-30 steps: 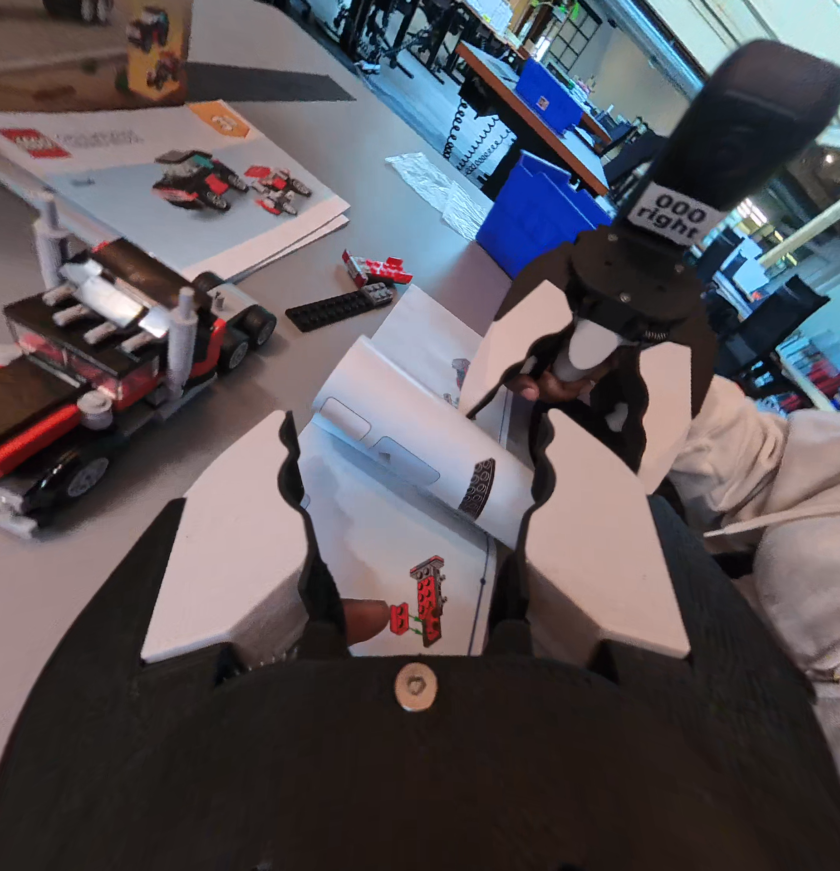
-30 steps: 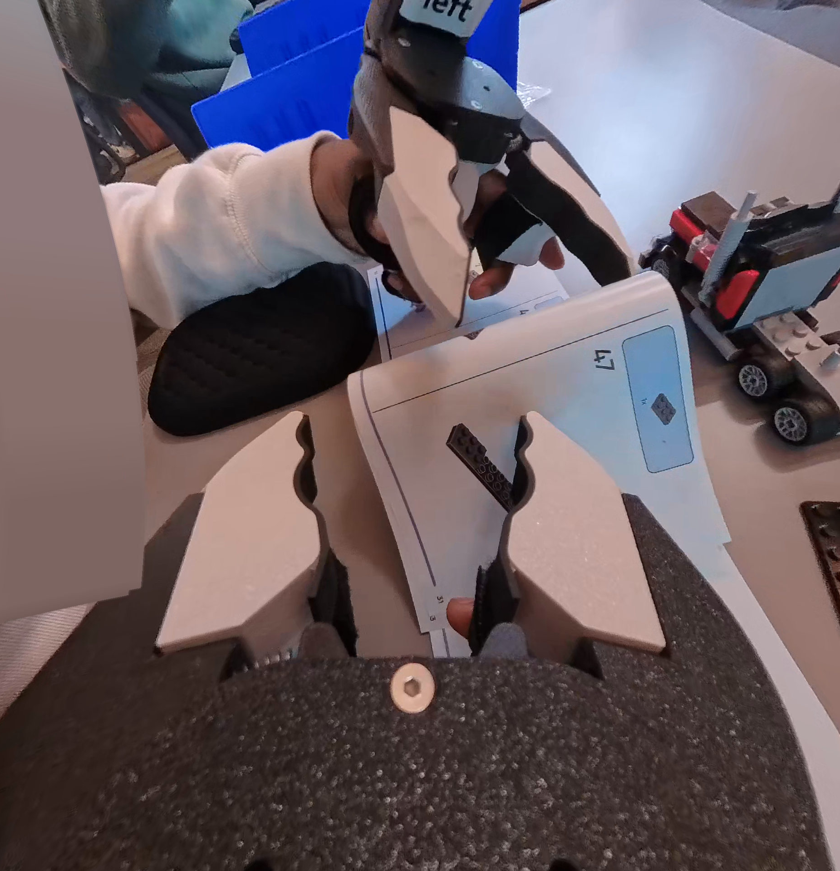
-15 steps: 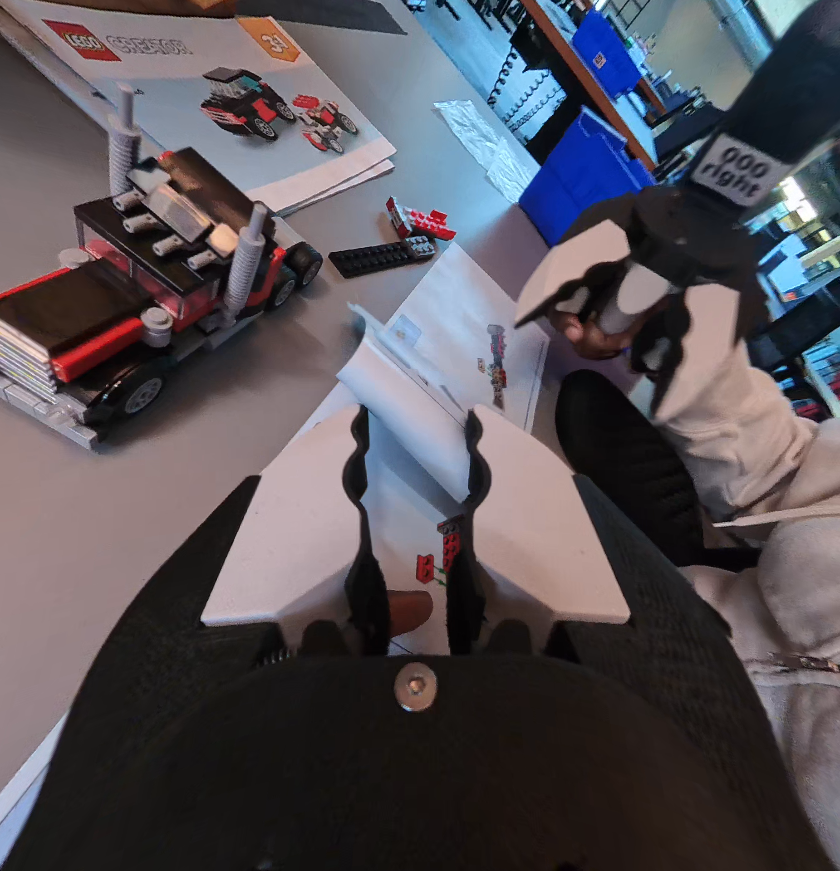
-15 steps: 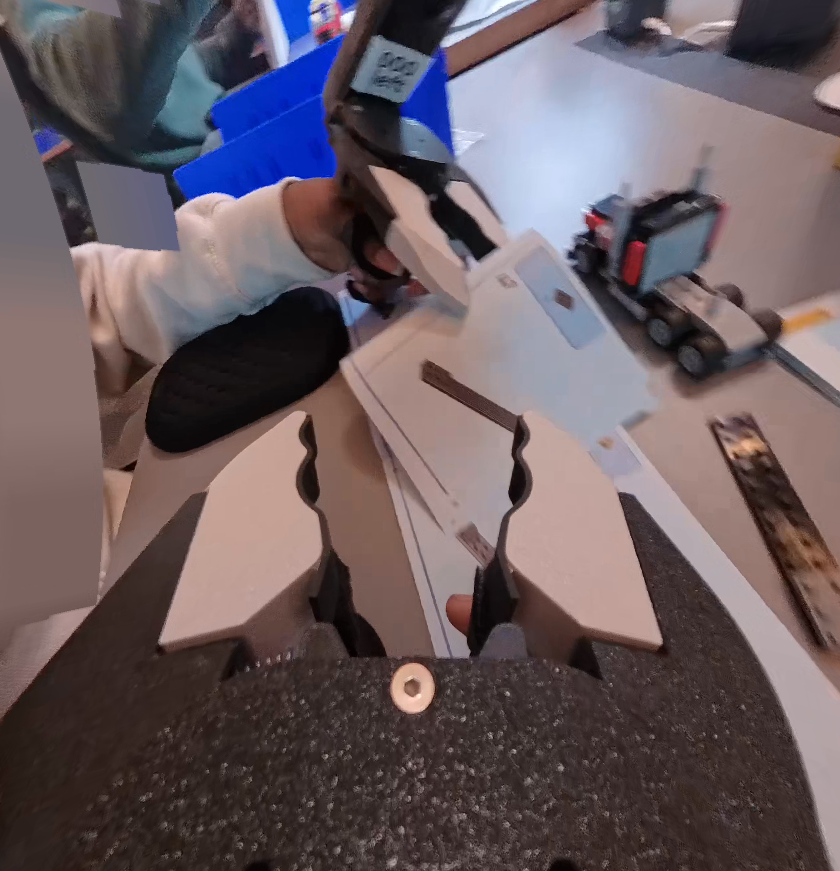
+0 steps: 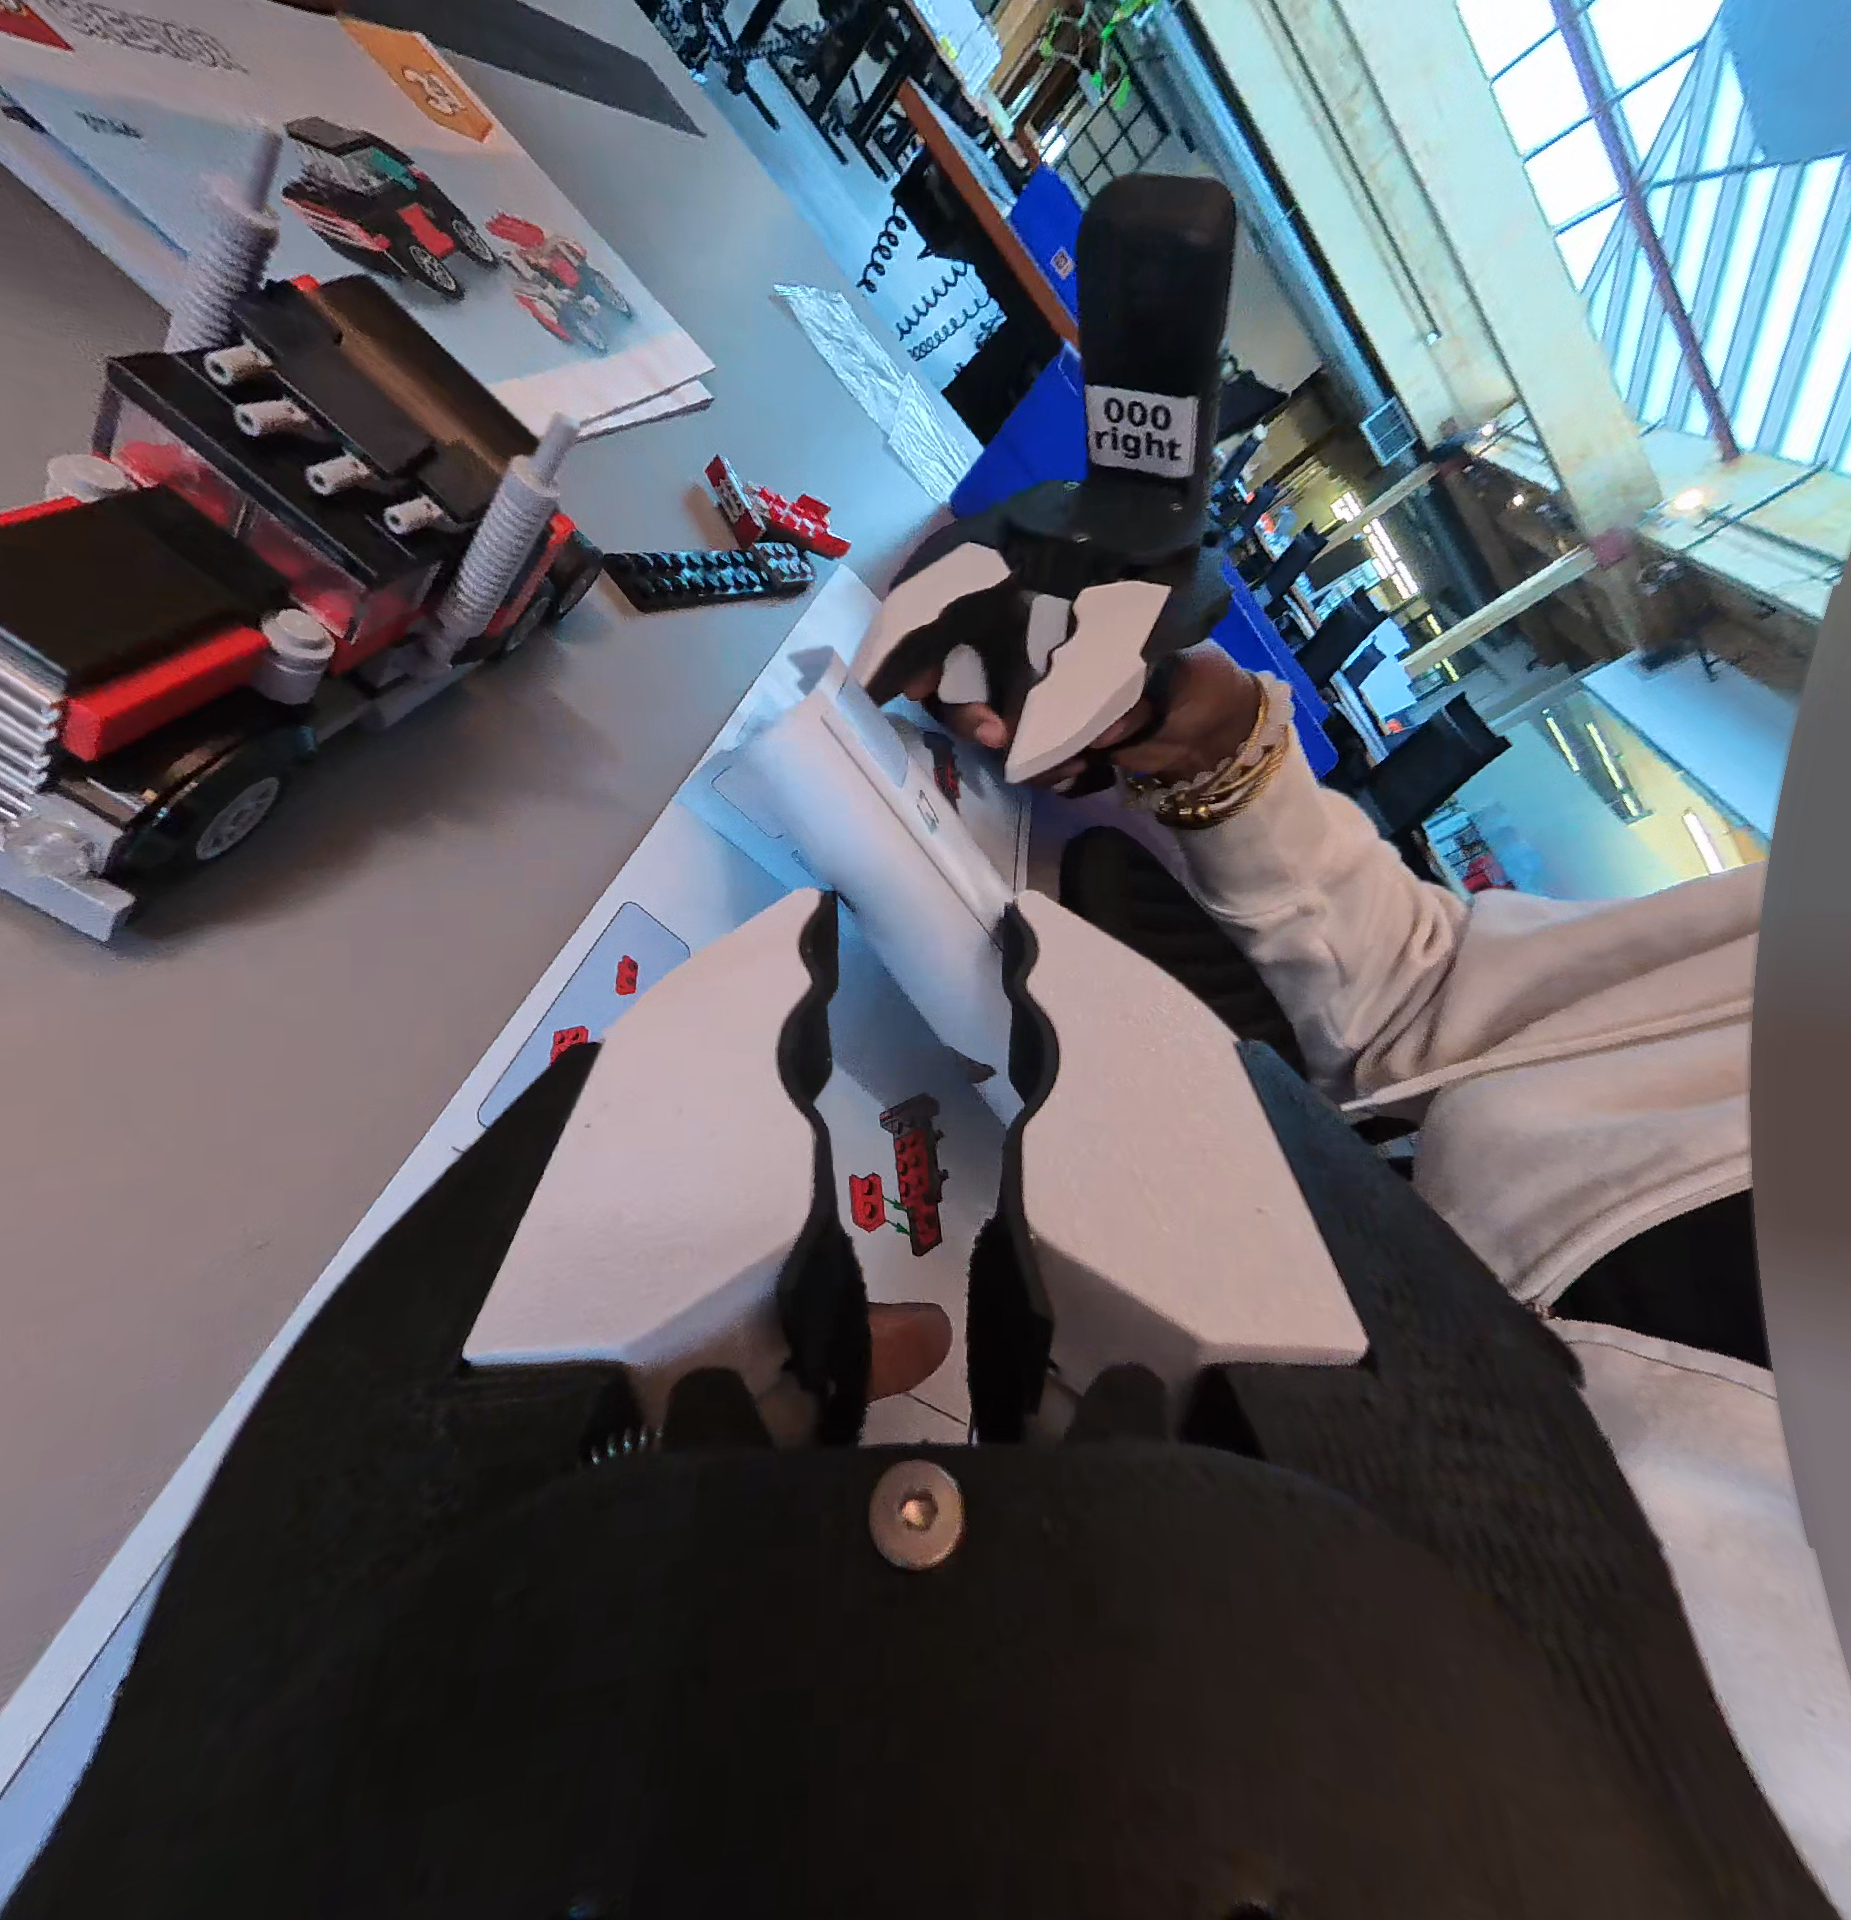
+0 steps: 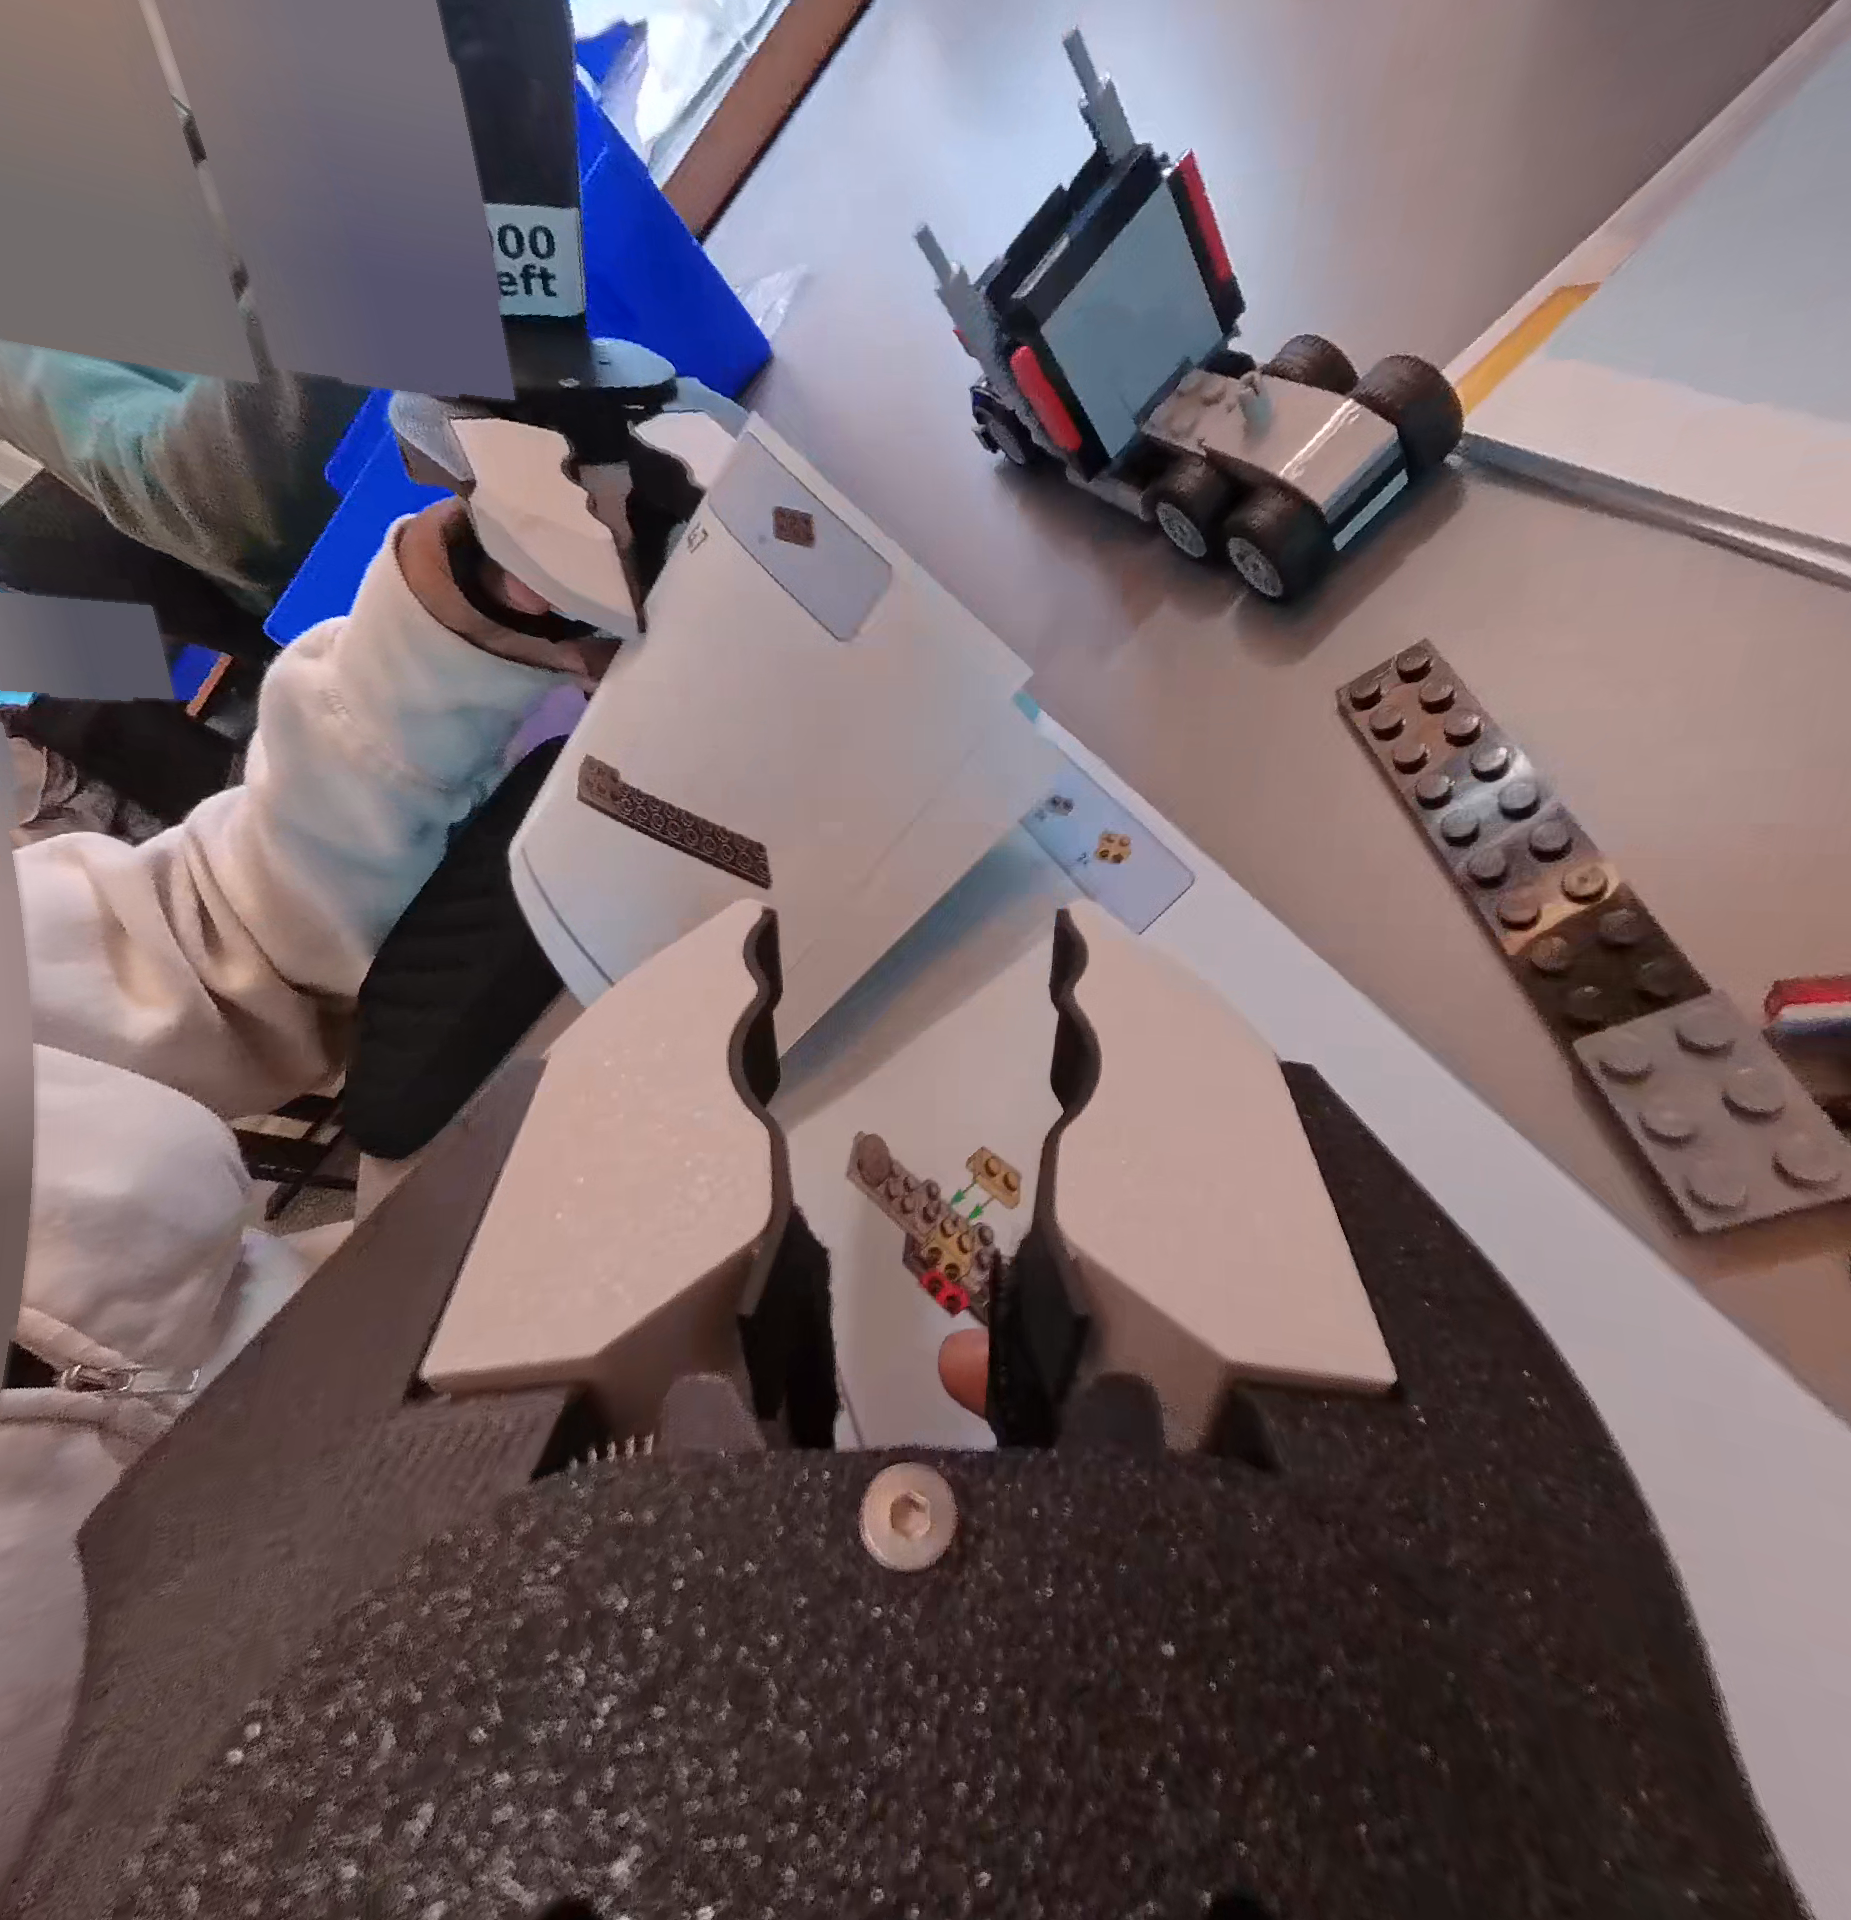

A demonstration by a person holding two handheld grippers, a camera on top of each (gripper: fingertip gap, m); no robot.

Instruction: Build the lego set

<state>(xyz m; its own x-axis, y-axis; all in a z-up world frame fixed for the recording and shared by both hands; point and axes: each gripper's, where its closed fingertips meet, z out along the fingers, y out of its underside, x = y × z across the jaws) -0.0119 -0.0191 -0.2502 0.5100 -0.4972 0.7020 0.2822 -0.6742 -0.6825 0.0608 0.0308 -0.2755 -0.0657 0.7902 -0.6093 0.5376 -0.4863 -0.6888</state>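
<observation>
blue bins [image 5: 1046,436] beside grey table [image 5: 329,1039] | crumpled plastic wrap [image 5: 869,364] at table edge

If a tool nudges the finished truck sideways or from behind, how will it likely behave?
The truck stands on round rubber-looking tyres on the smooth table, so a push from behind would probably roll it. Its tall thin exhaust stacks look liable to pop off. Being snapped-together bricks, it is probably light and somewhat fragile.

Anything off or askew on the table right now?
One thing: a page of the open instruction booklet is curled up in a roll rather than lying flat, between the left gripper and right gripper. The truck stands upright; nothing spilled.
</observation>
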